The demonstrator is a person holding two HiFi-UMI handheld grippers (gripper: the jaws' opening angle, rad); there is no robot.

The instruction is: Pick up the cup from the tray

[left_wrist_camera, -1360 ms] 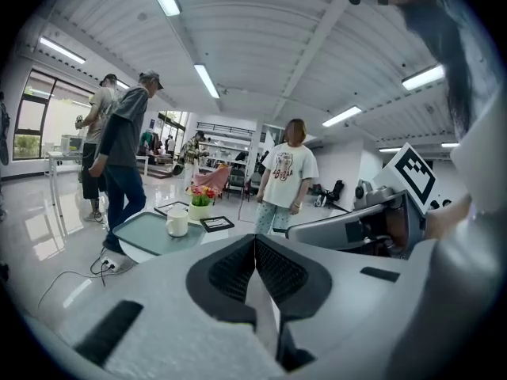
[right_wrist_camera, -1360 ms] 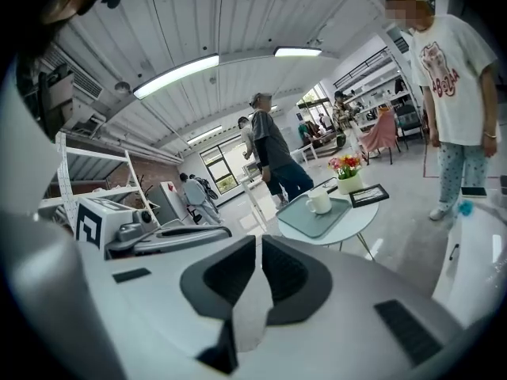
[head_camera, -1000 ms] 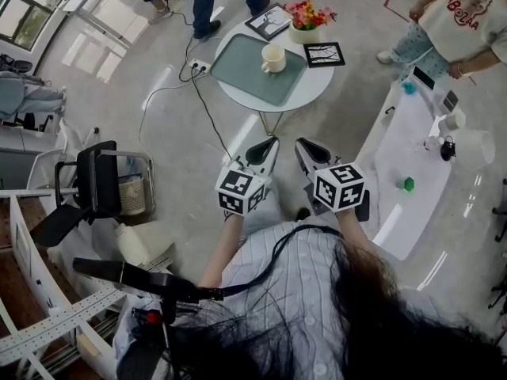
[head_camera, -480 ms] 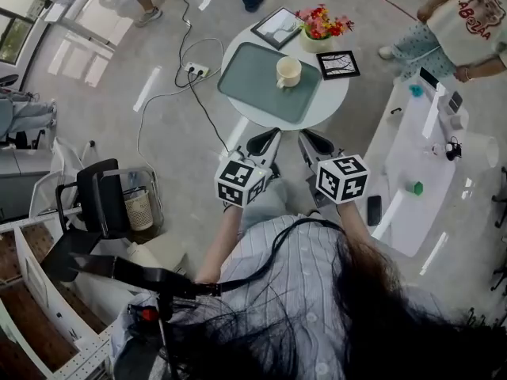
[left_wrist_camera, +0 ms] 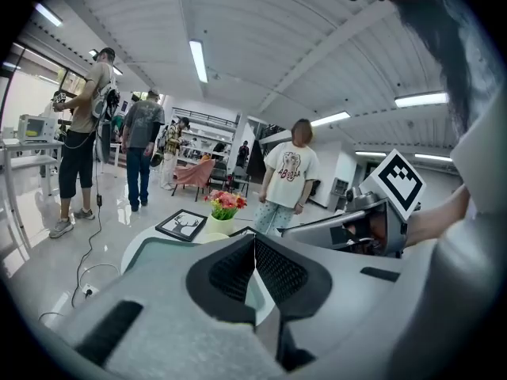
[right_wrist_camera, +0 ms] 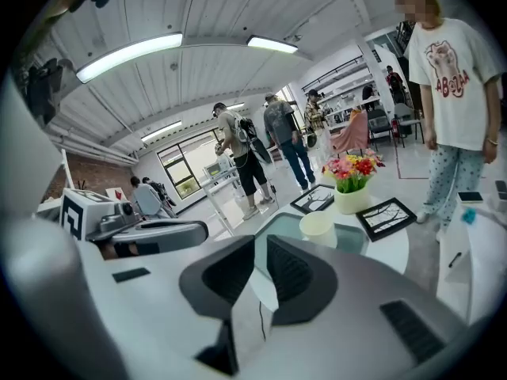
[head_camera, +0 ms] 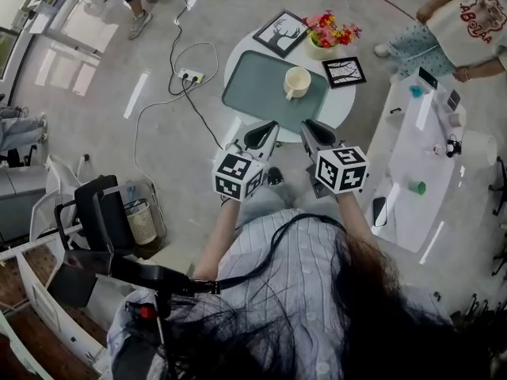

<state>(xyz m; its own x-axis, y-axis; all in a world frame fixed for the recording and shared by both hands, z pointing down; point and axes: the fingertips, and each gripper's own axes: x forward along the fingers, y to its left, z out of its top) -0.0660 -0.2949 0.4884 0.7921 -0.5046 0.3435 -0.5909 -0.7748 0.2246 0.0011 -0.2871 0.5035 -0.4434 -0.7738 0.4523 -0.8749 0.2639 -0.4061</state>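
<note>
Approach seems in hand: left gripper (head_camera: 265,132) and right gripper (head_camera: 314,130) (both closed, empty) hang short of the cream ceramic cup (head_camera: 298,82). Next, one should open and reach.

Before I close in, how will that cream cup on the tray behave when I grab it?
The cup looks rigid, perhaps ceramic: stiff, but breakable if dropped. It stands upright, squat and apparently empty, so probably light and unlikely to tip. On the smooth tray it may slide if nudged.

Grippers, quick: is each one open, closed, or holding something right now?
Left gripper: jaws closed, holding nothing.
Right gripper: jaws closed, holding nothing.
</note>
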